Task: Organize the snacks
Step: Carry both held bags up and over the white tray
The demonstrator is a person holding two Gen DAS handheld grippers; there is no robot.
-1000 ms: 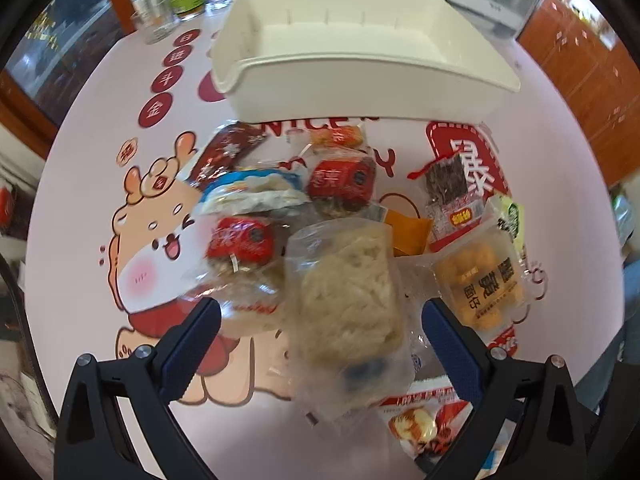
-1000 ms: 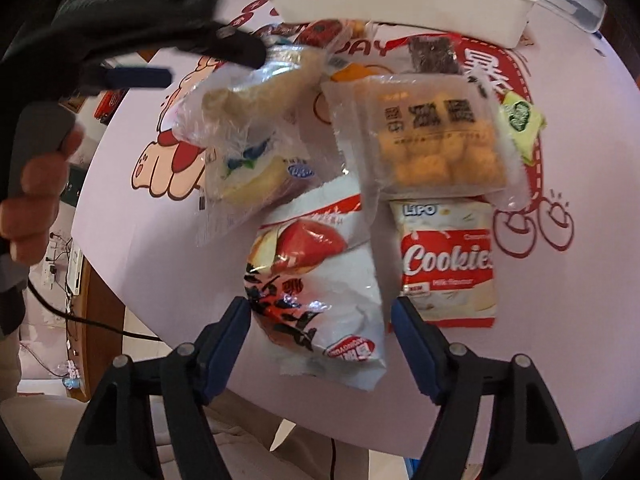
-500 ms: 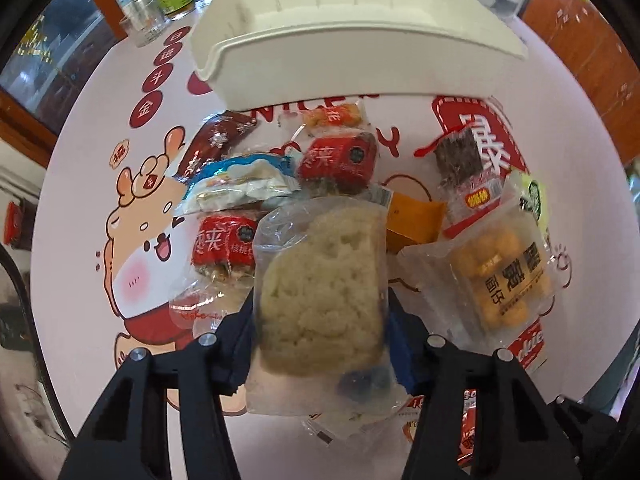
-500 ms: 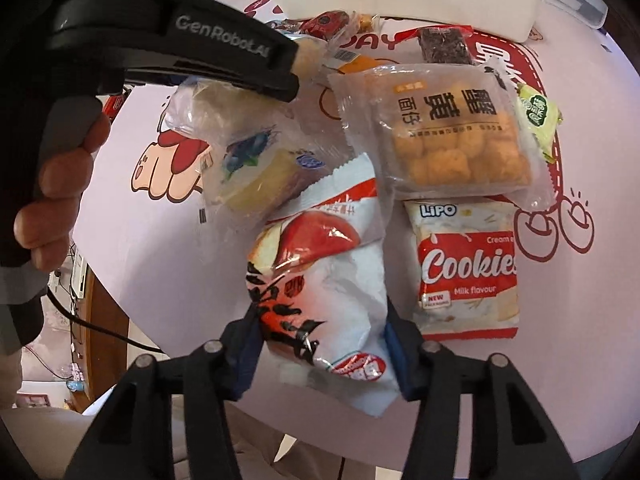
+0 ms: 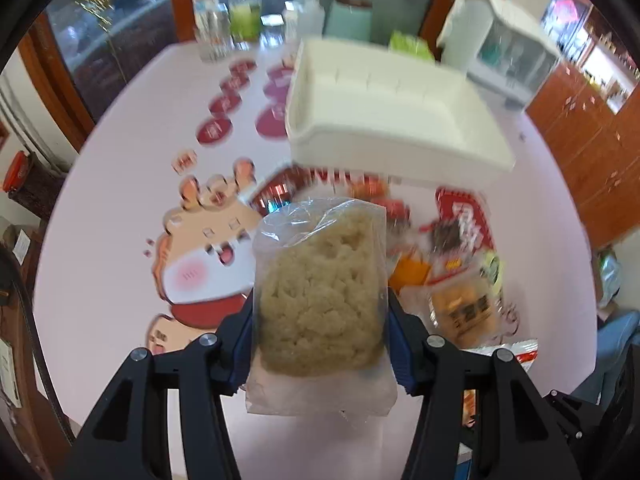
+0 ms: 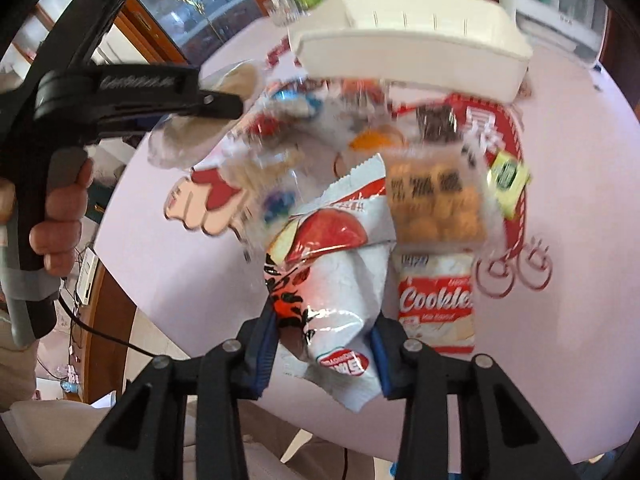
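Beige cake bag (image 5: 320, 292) pinched inside left claw (image 5: 320, 340), lifted

The bench (image 5: 120, 184) is pale pink, printed with a cartoon animal (image 5: 200, 264) at centre left of the left wrist view and a row of red round seals (image 5: 224, 116) running toward the upper middle. At the far edge, near the top, stand a clear glass (image 5: 210, 36), a bottle with a green label (image 5: 246, 12) and a small jar (image 5: 272, 30), blurred. A white and clear appliance (image 5: 508, 44) sits at the upper right, with brown wooden cabinets (image 5: 592, 140) beyond it. In the right wrist view a black cable (image 6: 104, 328) hangs at lower left.
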